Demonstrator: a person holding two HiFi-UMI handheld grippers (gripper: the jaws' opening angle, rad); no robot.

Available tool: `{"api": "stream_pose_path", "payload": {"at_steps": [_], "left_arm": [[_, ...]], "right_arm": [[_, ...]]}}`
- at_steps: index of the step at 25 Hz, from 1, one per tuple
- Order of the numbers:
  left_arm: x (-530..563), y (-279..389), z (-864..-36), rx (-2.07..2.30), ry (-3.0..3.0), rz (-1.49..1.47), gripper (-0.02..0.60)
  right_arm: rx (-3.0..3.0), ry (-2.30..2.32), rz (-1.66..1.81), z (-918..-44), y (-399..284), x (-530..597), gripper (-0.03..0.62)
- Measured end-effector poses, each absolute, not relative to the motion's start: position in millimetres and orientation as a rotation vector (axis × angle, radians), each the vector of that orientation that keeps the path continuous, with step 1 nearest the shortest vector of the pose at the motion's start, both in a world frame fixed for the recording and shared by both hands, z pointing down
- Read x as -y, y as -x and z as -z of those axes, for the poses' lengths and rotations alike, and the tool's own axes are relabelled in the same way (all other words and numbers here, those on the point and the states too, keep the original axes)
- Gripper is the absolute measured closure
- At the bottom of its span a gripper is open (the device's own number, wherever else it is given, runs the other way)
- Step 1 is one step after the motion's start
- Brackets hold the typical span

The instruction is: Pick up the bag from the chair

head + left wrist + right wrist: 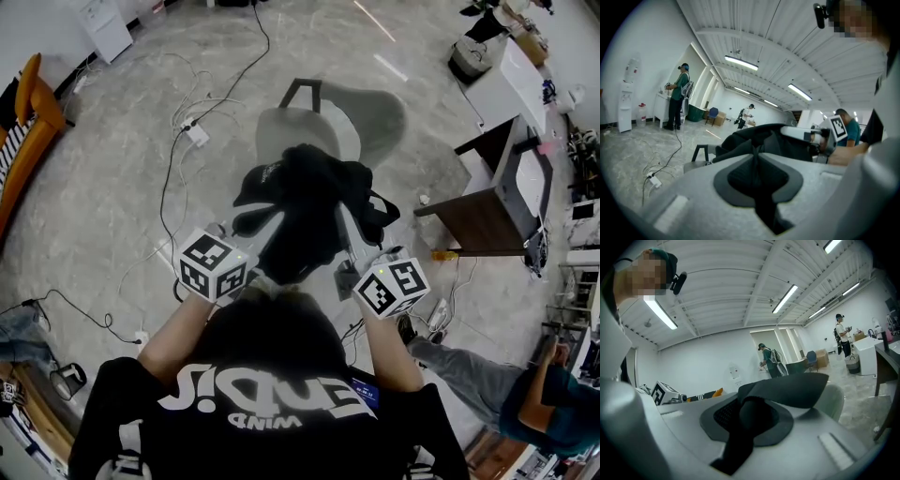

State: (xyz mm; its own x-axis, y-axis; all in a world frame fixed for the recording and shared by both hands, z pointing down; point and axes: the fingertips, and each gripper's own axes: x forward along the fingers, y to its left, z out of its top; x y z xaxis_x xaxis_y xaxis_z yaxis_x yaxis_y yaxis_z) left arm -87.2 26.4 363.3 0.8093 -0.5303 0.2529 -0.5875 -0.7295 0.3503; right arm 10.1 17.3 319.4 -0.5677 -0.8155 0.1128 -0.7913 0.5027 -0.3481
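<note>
A black bag (pixel 300 206) bunches up over the near side of a pale grey chair (pixel 361 117); whether it still touches the seat is hidden. My left gripper (pixel 242 236) holds the bag's left side, and in the left gripper view its jaws (pixel 757 161) are shut on a black strap with the bag (pixel 754 138) just beyond. My right gripper (pixel 361 258) is at the bag's right side. In the right gripper view, this gripper (pixel 749 411) is shut on a rolled black strap, and a flap of the bag (pixel 792 389) spreads above the chair (pixel 834 401).
Cables and a white power strip (pixel 197 133) lie on the floor left of the chair. A brown desk (pixel 487 211) stands at the right, an orange sofa (pixel 28 127) at the far left. A person (pixel 511 394) sits low at the right. Other people stand far off.
</note>
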Motion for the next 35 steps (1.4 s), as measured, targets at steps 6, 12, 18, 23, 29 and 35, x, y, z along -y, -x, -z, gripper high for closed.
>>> {"api": "stream_pose_path", "payload": {"at_steps": [6, 12, 18, 23, 29, 35], "left_arm": [[-57, 87, -382, 0.870, -2.562, -0.248, 0.552], [-74, 86, -401, 0.917, -2.495, -0.251, 0.552], [-87, 78, -402, 0.933, -2.476, -0.243, 0.552], [-89, 69, -401, 0.937, -2.476, -0.237, 0.552], [-94, 64, -402, 0.937, -2.469, -0.232, 0.552], [-98, 55, -400, 0.938, -2.461, -0.233, 0.552]], "right_arm": [[-2.703, 1.405, 0.610, -342, -11, -45, 0.543], [-2.747, 1.366, 0.640, -360, -13, -60, 0.543], [-2.761, 1.348, 0.641, -361, -22, -72, 0.543], [-2.752, 1.349, 0.646, -360, -31, -76, 0.543], [-2.747, 1.350, 0.655, -362, -37, -82, 0.543], [-2.733, 1.354, 0.672, -362, -47, -85, 0.543]]}}
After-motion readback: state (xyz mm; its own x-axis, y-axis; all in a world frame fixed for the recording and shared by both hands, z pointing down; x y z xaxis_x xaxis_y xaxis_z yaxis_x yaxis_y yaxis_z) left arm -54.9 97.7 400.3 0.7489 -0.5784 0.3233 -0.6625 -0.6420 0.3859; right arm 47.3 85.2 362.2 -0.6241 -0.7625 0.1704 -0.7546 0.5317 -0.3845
